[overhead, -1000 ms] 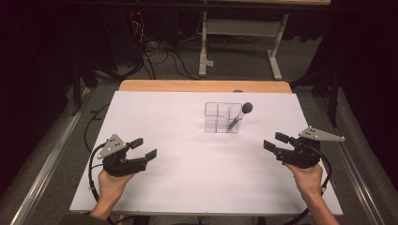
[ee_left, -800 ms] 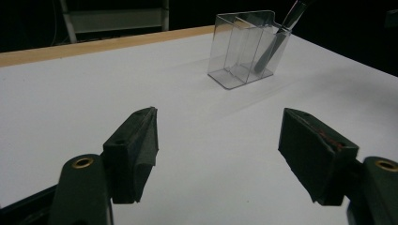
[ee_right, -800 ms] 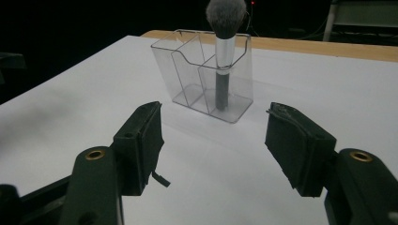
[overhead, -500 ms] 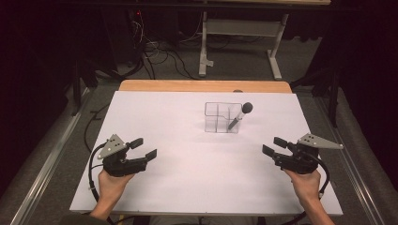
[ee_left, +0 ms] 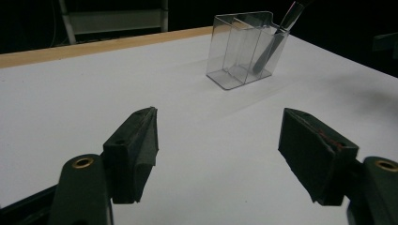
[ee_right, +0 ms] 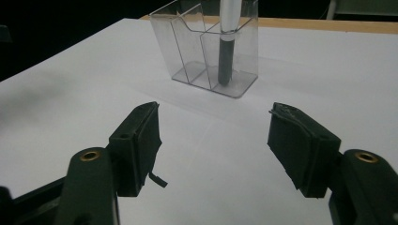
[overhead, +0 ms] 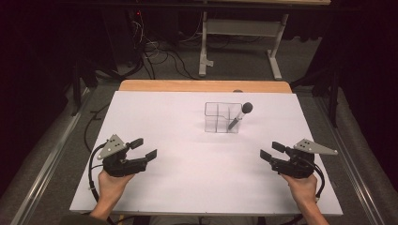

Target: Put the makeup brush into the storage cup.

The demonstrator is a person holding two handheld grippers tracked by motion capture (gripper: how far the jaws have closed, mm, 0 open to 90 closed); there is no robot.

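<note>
right gripper lower and nearer the table's front edge, fingers reopened slightly, empty

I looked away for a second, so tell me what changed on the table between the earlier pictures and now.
The right gripper came down and toward the near edge of the white table; its jaws have just been opening a little, with nothing between them. The left gripper kept its place, open and empty. The clear organizer and the brush standing in it did not move.

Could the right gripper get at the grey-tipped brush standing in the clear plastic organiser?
Probably yes: the right gripper is open, with bare white tabletop between it and the brush.
</note>
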